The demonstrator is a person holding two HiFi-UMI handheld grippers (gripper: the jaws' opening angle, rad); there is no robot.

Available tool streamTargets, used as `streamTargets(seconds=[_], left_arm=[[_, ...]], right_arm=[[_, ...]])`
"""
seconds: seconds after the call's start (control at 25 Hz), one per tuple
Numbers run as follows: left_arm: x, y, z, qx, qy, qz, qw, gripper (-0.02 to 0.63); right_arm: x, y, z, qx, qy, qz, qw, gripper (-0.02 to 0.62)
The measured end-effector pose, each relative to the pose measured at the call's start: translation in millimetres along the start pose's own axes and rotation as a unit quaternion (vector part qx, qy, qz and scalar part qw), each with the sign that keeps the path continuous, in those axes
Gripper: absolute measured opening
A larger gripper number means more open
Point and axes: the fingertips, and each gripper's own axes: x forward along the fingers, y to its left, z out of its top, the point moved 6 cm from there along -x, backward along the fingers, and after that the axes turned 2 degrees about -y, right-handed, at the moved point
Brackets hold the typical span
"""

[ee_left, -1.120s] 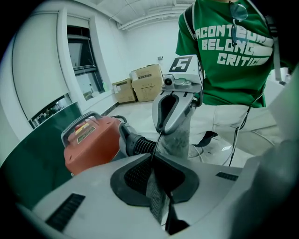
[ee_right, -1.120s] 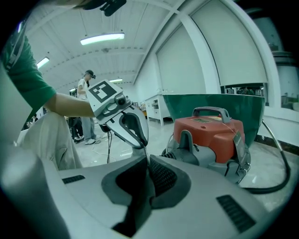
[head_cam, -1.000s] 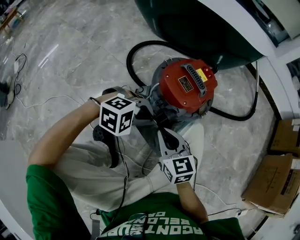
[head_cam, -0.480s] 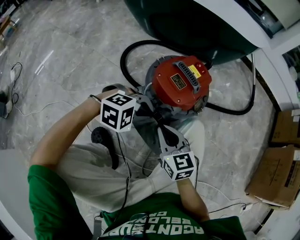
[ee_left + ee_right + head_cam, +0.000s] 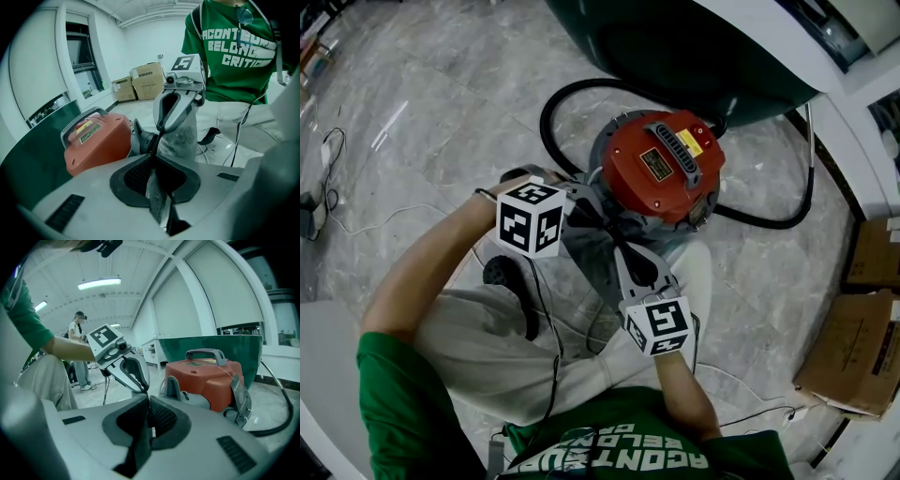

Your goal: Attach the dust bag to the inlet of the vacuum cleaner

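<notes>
The vacuum cleaner (image 5: 661, 169) has a red lid over a grey drum and stands on the marble floor. Its grey inlet (image 5: 140, 139) juts from the drum's side. A grey dust bag (image 5: 592, 255) is stretched between my two grippers, right against that inlet. My left gripper (image 5: 602, 221) is shut on one edge of the bag (image 5: 180, 140), close to the drum. My right gripper (image 5: 623, 258) is shut on the opposite edge, seen as a dark strip (image 5: 139, 441) in its jaws. In each gripper view the other gripper faces it, with the red lid (image 5: 206, 373) just beyond.
A black hose (image 5: 551, 105) loops round the vacuum. A large dark green curved body (image 5: 675, 47) rises behind it. Cardboard boxes (image 5: 853, 366) lie at the right. Cables (image 5: 337, 183) trail across the floor at the left. A black wheel-like part (image 5: 499, 272) lies by my leg. People (image 5: 77, 348) stand far off.
Both grippers, still shut on the bag, have edged slightly closer to the vacuum's drum. The head view has shifted a little.
</notes>
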Motion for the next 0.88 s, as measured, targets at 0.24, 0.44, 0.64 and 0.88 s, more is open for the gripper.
streamTargets(seconds=[0.24,0.44,0.64,0.88], left_arm=[[4,4,-2,-0.004,-0.007,-0.003,1.0000,0.034],[9,9,1,0.000,-0.012,-0.010,0.9999,0.034],[14,13,4,0.015,-0.011,-0.021,0.9996,0.035],[16,14,8,0.029,-0.005,-0.013,0.9995,0.037]], right_arm=[[1,-1,1,-0.013,-0.004,0.003,1.000,0.023],[-1,-6,0,-0.001,-0.009,-0.002,1.000,0.023],[-3,-10,-3,0.005,-0.011,-0.008,1.000,0.023],[-5,-14,-3,0.003,-0.018,-0.015,1.000,0.023]])
